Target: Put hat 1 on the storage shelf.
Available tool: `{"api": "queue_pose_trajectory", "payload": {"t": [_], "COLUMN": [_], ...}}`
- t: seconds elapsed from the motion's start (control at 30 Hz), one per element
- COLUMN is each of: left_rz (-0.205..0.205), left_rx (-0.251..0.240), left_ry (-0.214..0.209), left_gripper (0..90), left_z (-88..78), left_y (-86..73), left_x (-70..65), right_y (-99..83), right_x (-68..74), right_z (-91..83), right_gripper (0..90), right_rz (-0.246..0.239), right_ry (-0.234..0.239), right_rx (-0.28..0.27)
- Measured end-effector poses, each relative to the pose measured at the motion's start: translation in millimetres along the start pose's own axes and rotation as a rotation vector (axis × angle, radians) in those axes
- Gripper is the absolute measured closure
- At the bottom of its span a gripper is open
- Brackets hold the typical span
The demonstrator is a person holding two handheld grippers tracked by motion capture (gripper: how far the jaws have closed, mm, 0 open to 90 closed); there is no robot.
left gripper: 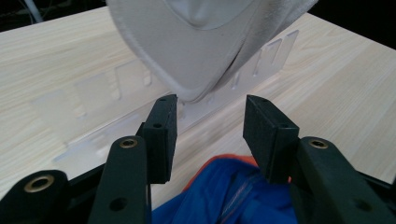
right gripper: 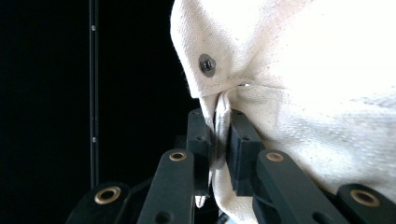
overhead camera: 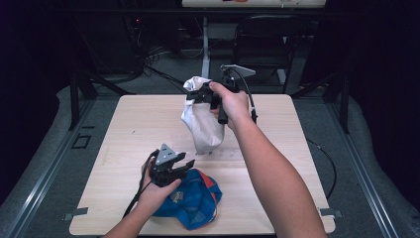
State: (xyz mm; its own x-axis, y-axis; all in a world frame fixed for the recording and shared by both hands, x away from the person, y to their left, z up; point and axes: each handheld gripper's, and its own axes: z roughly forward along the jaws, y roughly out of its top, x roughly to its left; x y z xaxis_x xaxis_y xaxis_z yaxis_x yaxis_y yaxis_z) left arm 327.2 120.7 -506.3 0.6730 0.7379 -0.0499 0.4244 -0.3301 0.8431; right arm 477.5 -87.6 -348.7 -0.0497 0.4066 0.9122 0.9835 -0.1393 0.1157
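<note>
White cap (overhead camera: 200,121) hangs above the middle of the desk (overhead camera: 124,129), brim pointing down toward a clear plastic rack (left gripper: 140,121) lying flat on the wood. Right claw (overhead camera: 205,95) is clamped on the cap's rear edge (canvas weave, a metal eyelet (right gripper: 207,65) just above the pinch). Cap is lifted, not yet placed; setting it down appears to remain. Left claw (overhead camera: 174,166) stands with jaws apart, holding nothing, over a blue cap (overhead camera: 195,201) with orange trim, a soft, crumpled fabric, at the near edge; it looks unhandled so far.
</note>
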Motion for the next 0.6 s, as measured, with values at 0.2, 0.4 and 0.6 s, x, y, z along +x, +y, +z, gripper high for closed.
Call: {"api": "queue_pose_trajectory", "payload": {"t": [0.2, 0.4, 0.6], "left_rz": [0.006, 0.028, 0.032], "left_rx": [0.009, -0.018, -0.012], "left_ry": [0.016, 0.035, 0.063], "left_gripper": [56.7, 58.9, 72.6], "left_z": [17.1, 22.2, 24.4], "left_y": [4.1, 17.6, 22.3], "left_x": [-7.4, -15.9, -15.8], "right_y": [-2.4, -3.5, -4.7], "right_x": [-1.0, -1.9, -1.4], "right_z": [-5.4, -9.7, -11.0], "right_gripper": [81.3, 81.2, 81.1], "right_rz": [-0.007, -0.015, -0.015], "right_ry": [0.001, -0.002, -0.004], "right_rx": [-0.007, -0.008, -0.015]}}
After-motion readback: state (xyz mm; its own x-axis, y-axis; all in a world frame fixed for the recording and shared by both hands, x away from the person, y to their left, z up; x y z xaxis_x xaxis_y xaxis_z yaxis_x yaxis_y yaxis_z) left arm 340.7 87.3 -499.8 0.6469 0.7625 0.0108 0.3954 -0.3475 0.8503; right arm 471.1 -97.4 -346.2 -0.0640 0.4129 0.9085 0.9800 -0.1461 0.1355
